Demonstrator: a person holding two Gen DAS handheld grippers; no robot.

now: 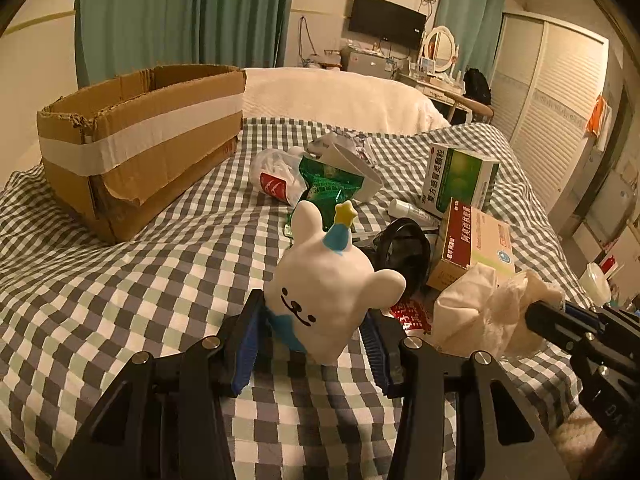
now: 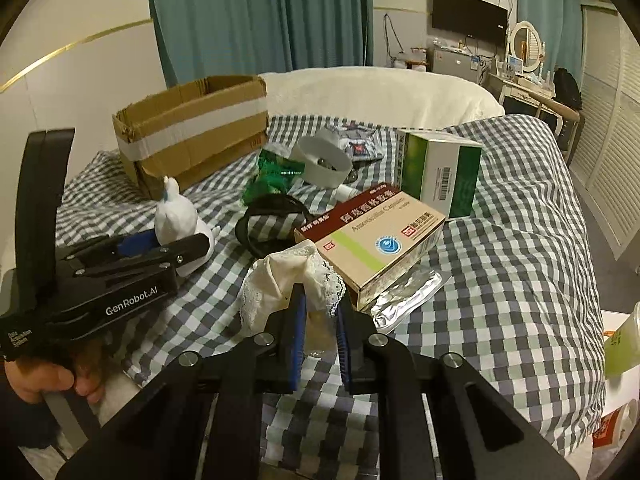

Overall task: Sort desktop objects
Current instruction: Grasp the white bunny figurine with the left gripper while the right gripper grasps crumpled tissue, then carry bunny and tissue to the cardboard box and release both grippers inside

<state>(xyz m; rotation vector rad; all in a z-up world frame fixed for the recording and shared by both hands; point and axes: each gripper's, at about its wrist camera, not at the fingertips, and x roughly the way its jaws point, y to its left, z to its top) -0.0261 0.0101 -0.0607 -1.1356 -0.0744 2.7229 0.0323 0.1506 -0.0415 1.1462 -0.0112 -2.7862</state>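
My left gripper point(image 1: 312, 312) is shut on a white bear toy point(image 1: 332, 276) with a blue party hat, held just above the checked cloth; the toy also shows in the right wrist view point(image 2: 176, 220). My right gripper point(image 2: 320, 308) is shut on a cream lace cloth point(image 2: 288, 280), which also shows in the left wrist view point(image 1: 480, 312). An open cardboard box point(image 1: 140, 144) with a white tape band stands at the back left, also seen in the right wrist view point(image 2: 192, 128).
On the checked cloth point(image 1: 120, 280) lie a red-and-beige medicine box point(image 2: 372, 240), a green-and-white medicine box point(image 2: 440, 172), a green packet point(image 1: 328, 180), a white paper cup point(image 2: 324, 160), a black ring-shaped item point(image 2: 272, 220) and a foil pack point(image 2: 408, 296).
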